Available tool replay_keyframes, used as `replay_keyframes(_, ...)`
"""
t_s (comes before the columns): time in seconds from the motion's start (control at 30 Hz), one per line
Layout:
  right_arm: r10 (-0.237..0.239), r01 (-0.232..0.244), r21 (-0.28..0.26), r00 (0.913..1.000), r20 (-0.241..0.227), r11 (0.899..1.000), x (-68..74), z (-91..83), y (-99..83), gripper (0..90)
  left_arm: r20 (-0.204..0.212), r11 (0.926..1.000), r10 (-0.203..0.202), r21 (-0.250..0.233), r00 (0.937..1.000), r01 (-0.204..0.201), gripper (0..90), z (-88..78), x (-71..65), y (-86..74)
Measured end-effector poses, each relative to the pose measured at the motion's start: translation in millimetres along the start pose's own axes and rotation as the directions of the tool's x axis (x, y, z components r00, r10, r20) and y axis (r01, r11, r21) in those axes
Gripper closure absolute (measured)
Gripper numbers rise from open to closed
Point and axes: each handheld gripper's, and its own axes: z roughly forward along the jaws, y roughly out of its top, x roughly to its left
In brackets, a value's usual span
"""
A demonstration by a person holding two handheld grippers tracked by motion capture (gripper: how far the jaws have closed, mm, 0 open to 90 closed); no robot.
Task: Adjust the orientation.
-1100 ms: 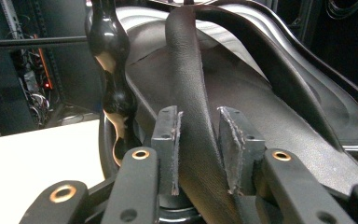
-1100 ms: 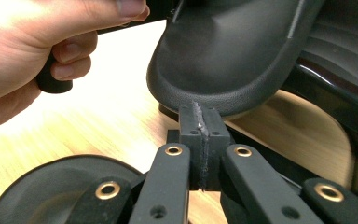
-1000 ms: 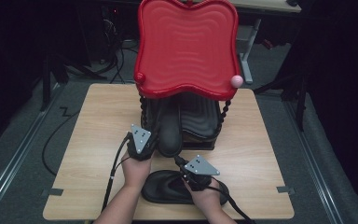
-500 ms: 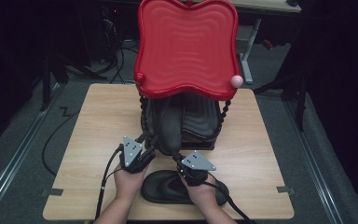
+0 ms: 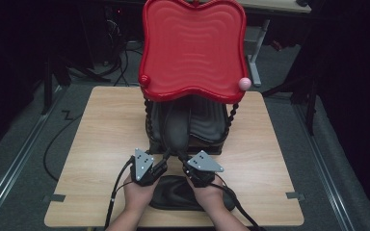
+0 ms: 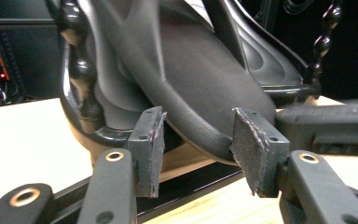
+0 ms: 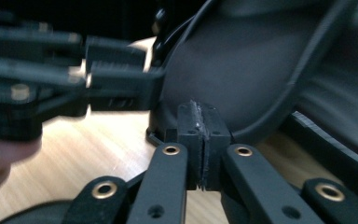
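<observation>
High view: both grippers parked at the front tip of the black tray leaning out of the rack under the red tray [image 5: 192, 48].

Left gripper [image 5: 160, 166] sits half open, jaws just been widening, pads [image 6: 150, 144] either side of the black tray's [image 6: 200, 88] tip without squeezing. Right gripper [image 5: 189, 169] is clamped, pads together, nothing between them. Looks like a pre-grab; next the left needs to close on that edge. Another black tray [image 5: 173, 190] lies flat on the table [image 5: 101, 139] by the hands.
</observation>
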Motion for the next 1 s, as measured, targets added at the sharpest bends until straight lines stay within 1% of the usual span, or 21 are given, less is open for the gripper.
replay_keyframes(0.03, 0.012, -0.012, -0.009, 0.9999, 0.008, 1.000, -2.6, -1.9, 1.1, 86.9, 0.001, 1.0000, 0.005, 0.003, 1.0000, -0.005, 54.6, 1.1, -1.7, -0.5)
replay_keyframes(0.1, 0.046, -0.045, -0.027, 0.9983, 0.036, 0.999, -12.8, -4.6, 4.4, 84.0, 0.002, 1.0000, 0.008, 0.000, 1.0000, -0.008, 55.5, 1.5, -3.7, -1.3)
replay_keyframes(0.13, 0.065, -0.063, -0.028, 0.9964, 0.056, 0.998, -19.7, -3.6, 5.9, 81.1, 0.003, 1.0000, 0.007, 0.000, 1.0000, -0.007, 55.5, 1.6, -4.0, -1.3)
replay_keyframes(0.17, 0.085, -0.083, -0.026, 0.9941, 0.068, 0.996, -23.5, -2.6, 6.6, 77.8, 0.003, 1.0000, 0.004, -0.001, 1.0000, -0.004, 55.5, 1.6, -4.2, -1.4)
replay_keyframes(0.23, 0.122, -0.119, -0.036, 0.9875, 0.100, 0.992, -35.2, 1.2, 9.6, 73.2, 0.006, 1.0000, -0.002, 0.001, 1.0000, 0.002, 55.6, 2.0, -4.2, -1.4)
replay_keyframes(0.27, 0.126, -0.122, -0.043, 0.9859, 0.111, 0.992, -38.6, 3.1, 11.0, 73.2, 0.004, 1.0000, 0.004, -0.001, 1.0000, -0.004, 55.6, 1.9, -4.2, -1.5)
replay_keyframes(0.3, 0.141, -0.136, -0.044, 0.9830, 0.118, 0.990, -43.3, 6.9, 13.5, 73.4, 0.005, 1.0000, 0.009, -0.002, 0.9999, -0.009, 55.8, 1.8, -4.1, -1.5)
replay_keyframes(0.33, 0.149, -0.145, -0.042, 0.9819, 0.117, 0.989, -46.5, 10.8, 15.6, 73.8, 0.006, 0.9999, 0.015, -0.003, 0.9999, -0.015, 56.3, 1.9, -4.0, -1.5)
replay_keyframes(0.43, 0.136, -0.134, -0.026, 0.9828, 0.125, 0.991, -49.8, 22.9, 22.1, 76.7, 0.006, 0.9992, 0.040, -0.006, 0.9992, -0.040, 56.8, 1.8, -3.8, -1.7)
replay_keyframes(0.47, 0.130, -0.129, -0.019, 0.9836, 0.125, 0.991, -49.5, 27.2, 24.2, 78.8, -0.002, 0.9987, 0.051, -0.008, 0.9987, -0.051, 56.7, 1.7, -3.4, -1.5)
replay_keyframes(0.5, 0.125, -0.124, -0.016, 0.9835, 0.131, 0.992, -48.8, 31.4, 26.1, 79.3, -0.014, 0.9986, 0.051, -0.012, 0.9986, -0.051, 58.4, 1.2, -1.3, -0.6)
replay_keyframes(0.57, 0.114, -0.112, -0.021, 0.9849, 0.130, 0.993, -47.8, 38.6, 32.3, 80.4, -0.019, 0.9995, 0.031, -0.008, 0.9993, -0.031, 59.0, 1.4, 3.6, 1.4)
replay_keyframes(0.63, 0.104, -0.103, -0.019, 0.9855, 0.133, 0.995, -46.8, 43.8, 38.0, 80.8, -0.031, 0.9992, 0.038, -0.008, 0.9988, -0.038, 59.0, 2.3, 6.9, 3.6)
replay_keyframes(0.67, 0.088, -0.087, -0.019, 0.9866, 0.137, 0.996, -46.0, 46.8, 41.9, 80.7, -0.034, 0.9992, 0.040, -0.005, 0.9986, -0.040, 59.4, 2.8, 8.0, 4.7)
replay_keyframes(0.73, 0.090, -0.088, -0.024, 0.9850, 0.147, 0.996, -42.9, 47.2, 45.7, 79.5, -0.042, 0.9989, 0.047, -0.002, 0.9980, -0.047, 59.9, 4.3, 11.5, 7.4)
replay_keyframes(0.77, 0.100, -0.097, -0.027, 0.9859, 0.134, 0.995, -40.5, 44.8, 45.8, 79.1, -0.046, 0.9990, 0.045, -0.003, 0.9979, -0.045, 60.4, 4.7, 13.3, 8.1)
replay_keyframes(0.83, 0.064, -0.060, -0.037, 0.9911, 0.117, 0.997, -31.5, 35.4, 41.8, 79.2, -0.048, 0.9991, 0.042, -0.001, 0.9979, -0.042, 60.7, 5.3, 16.1, 8.9)
replay_keyframes(0.87, 0.055, -0.051, -0.039, 0.9929, 0.106, 0.998, -27.3, 31.3, 38.8, 79.4, -0.052, 0.9990, 0.045, -0.002, 0.9976, -0.045, 60.8, 5.7, 16.8, 9.3)
replay_keyframes(0.93, 0.041, -0.039, -0.038, 0.9969, 0.067, 0.999, -17.7, 22.2, 28.3, 82.0, -0.056, 0.9988, 0.048, -0.004, 0.9973, -0.048, 62.4, 7.0, 17.1, 9.9)
replay_keyframes(0.97, 0.040, -0.038, -0.031, 0.9979, 0.050, 0.999, -13.0, 19.6, 22.9, 83.7, -0.059, 0.9986, 0.053, -0.004, 0.9969, -0.053, 63.5, 7.9, 16.6, 10.7)
replay_keyframes(1.0, 0.041, -0.041, -0.020, 0.9989, 0.023, 0.999, -6.1, 17.3, 16.1, 86.0, -0.061, 0.9985, 0.055, -0.002, 0.9966, -0.055, 64.9, 8.6, 16.5, 11.4)
